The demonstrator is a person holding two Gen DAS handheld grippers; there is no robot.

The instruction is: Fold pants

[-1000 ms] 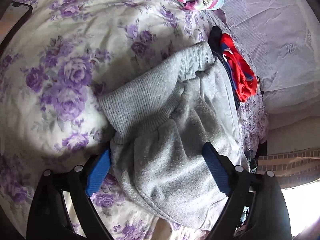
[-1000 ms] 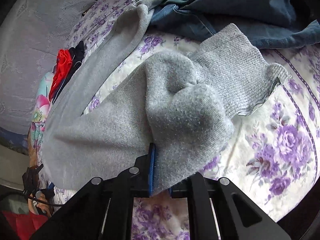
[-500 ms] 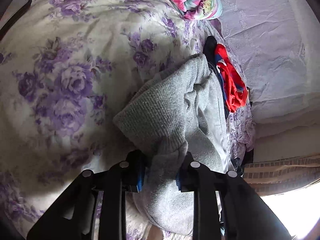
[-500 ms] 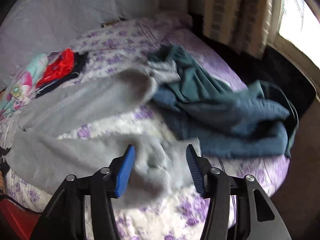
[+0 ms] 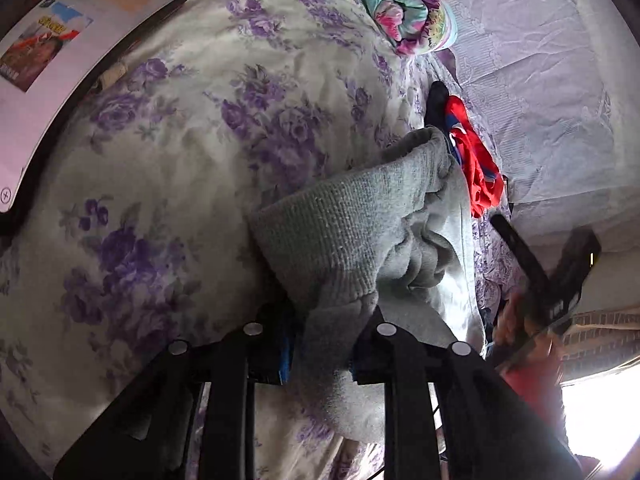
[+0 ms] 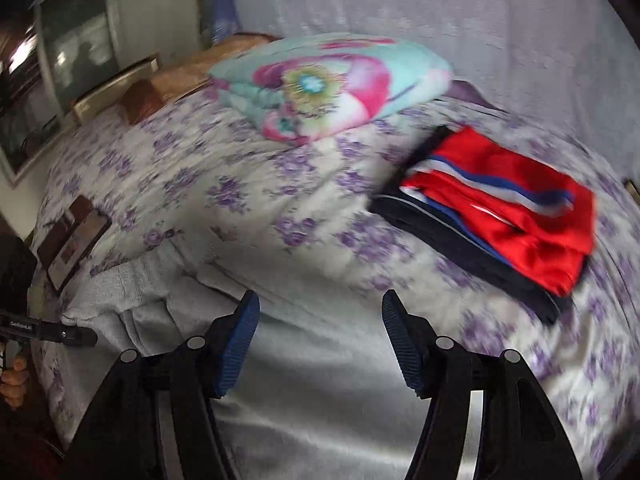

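Note:
The grey sweatpants [image 5: 360, 240] lie on a floral purple bedspread [image 5: 180, 152]. My left gripper [image 5: 320, 344] is shut on the pants at the ribbed cuff end, the fabric bunched between its blue pads. In the right wrist view my right gripper [image 6: 316, 336] is open and empty, hovering over the flat grey pants fabric [image 6: 320, 380]. The left gripper [image 6: 48, 330] shows at that view's left edge, at the pants' cuff. The right gripper [image 5: 552, 280] shows blurred at the right of the left wrist view.
Folded red and dark clothes [image 6: 500, 216] lie to the right on the bed, also in the left wrist view [image 5: 476, 168]. A folded floral blanket [image 6: 328, 84] sits near the headboard. A tablet [image 5: 68, 52] lies at the bed's left edge.
My left gripper closed on the cuff end of the pants. My right gripper let go of the pants, opened and swung round to face the folded clothes and blanket.

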